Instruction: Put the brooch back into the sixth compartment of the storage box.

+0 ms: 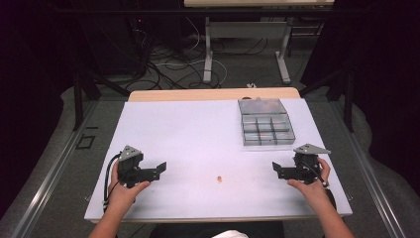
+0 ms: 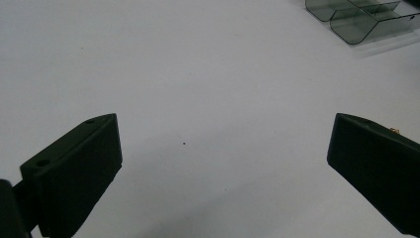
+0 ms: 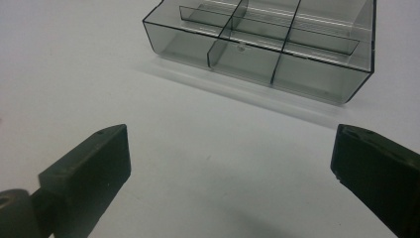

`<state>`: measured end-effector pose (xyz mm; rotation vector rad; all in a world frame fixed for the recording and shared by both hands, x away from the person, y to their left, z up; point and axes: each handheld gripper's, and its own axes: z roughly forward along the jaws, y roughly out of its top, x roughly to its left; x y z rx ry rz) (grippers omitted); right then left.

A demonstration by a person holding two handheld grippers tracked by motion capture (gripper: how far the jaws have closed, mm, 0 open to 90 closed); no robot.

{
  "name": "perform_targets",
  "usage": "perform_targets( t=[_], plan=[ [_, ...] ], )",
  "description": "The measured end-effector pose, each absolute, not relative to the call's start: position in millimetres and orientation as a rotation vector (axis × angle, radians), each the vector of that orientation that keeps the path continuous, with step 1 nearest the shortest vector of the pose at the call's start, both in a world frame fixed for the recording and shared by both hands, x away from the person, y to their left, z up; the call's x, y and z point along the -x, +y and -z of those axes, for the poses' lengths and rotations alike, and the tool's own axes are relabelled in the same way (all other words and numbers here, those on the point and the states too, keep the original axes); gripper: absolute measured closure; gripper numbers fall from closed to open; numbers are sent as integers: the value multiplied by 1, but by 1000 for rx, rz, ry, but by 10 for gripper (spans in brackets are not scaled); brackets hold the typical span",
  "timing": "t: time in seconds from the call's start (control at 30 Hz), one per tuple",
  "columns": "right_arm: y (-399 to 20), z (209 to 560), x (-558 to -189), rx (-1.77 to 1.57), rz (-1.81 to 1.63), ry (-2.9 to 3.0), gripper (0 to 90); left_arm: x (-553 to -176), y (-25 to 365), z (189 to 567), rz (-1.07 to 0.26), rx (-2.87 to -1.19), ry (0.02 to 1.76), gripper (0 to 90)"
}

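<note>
A clear grey compartment box (image 1: 266, 124) with its lid open lies on the white tabletop (image 1: 188, 134) at the far right. A tiny orange piece (image 1: 218, 178) lies near the front, between the two grippers. My left gripper (image 1: 159, 170) rests low at the front left and points right, its jaws wide apart over bare table (image 2: 225, 134). My right gripper (image 1: 276, 170) sits at the front right and points left, also open with nothing between the jaws (image 3: 228, 139). The box's (image 3: 267, 44) empty front compartments lie just ahead of it.
The box's corner (image 2: 361, 20) lies far ahead of the left jaws, and a speck of orange (image 2: 394, 130) peeks past the right-hand jaw. A wooden strip (image 1: 213, 94) edges the table's far side. Cables and table legs (image 1: 208, 54) stand on the floor beyond.
</note>
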<state>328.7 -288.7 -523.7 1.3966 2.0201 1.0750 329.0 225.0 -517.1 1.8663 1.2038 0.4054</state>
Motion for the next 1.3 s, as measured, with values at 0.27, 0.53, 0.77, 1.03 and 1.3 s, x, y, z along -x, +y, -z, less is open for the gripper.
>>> perform_targets(
  t=[0.27, 0.53, 0.77, 1.03, 1.3],
  plan=[
    [-287, 528, -329, -1394, -1064, 2034, 39, -331, 222, 519, -400, -1868, 1198, 8],
    [-284, 526, -328, -1373, -1089, 2032, 39, -331, 224, 519, -395, -1870, 1210, 8],
    [-282, 526, -329, -1366, -1082, 2046, 42, -332, 224, 519, -387, -1876, 1211, 8],
    [-278, 526, -329, -1339, -1089, 2065, 58, -333, 227, 518, -396, -1863, 1222, 9],
    [-268, 523, -329, -1298, -1093, 2101, 67, -334, 229, 517, -397, -1862, 1225, 8]
  ],
)
